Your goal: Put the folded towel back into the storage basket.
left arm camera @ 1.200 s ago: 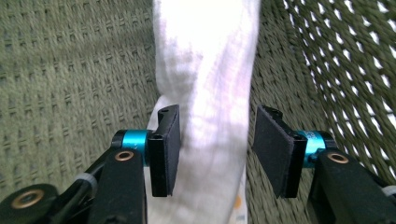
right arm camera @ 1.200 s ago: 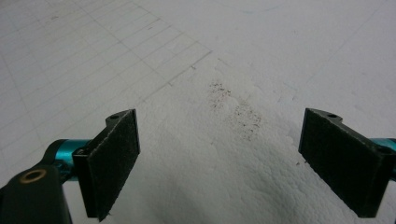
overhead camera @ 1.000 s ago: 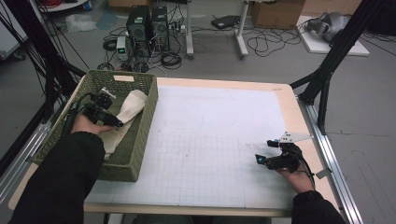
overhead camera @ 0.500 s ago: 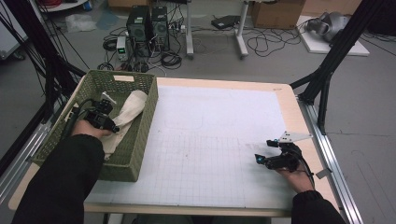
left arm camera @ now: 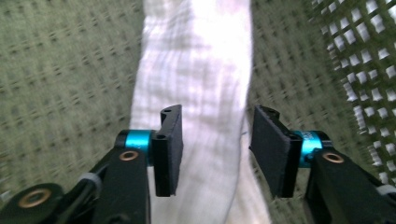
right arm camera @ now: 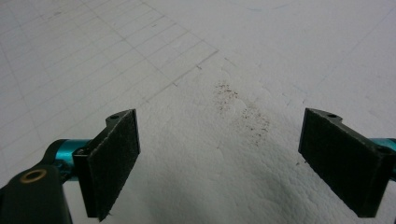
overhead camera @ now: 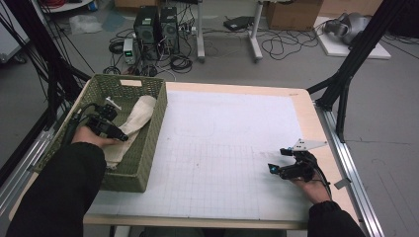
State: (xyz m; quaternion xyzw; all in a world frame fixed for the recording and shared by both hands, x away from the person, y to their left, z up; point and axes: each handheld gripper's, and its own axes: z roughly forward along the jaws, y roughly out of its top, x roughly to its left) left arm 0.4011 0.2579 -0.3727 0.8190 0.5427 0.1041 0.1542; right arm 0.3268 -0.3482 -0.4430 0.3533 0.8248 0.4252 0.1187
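Both forearms wear black sleeves down to the wrists. The left gripper is black, with flat rectangular jaws faced in dark, matt pads; each pad sits on a bright blue metal collar, and brass-coloured rivets mark the arm pivots. A black cable trails from its body. The right gripper has the same black pads, blue collars and a brass rivet, and carries a grey three-cornered plate on top, with what looks like a small blue light.
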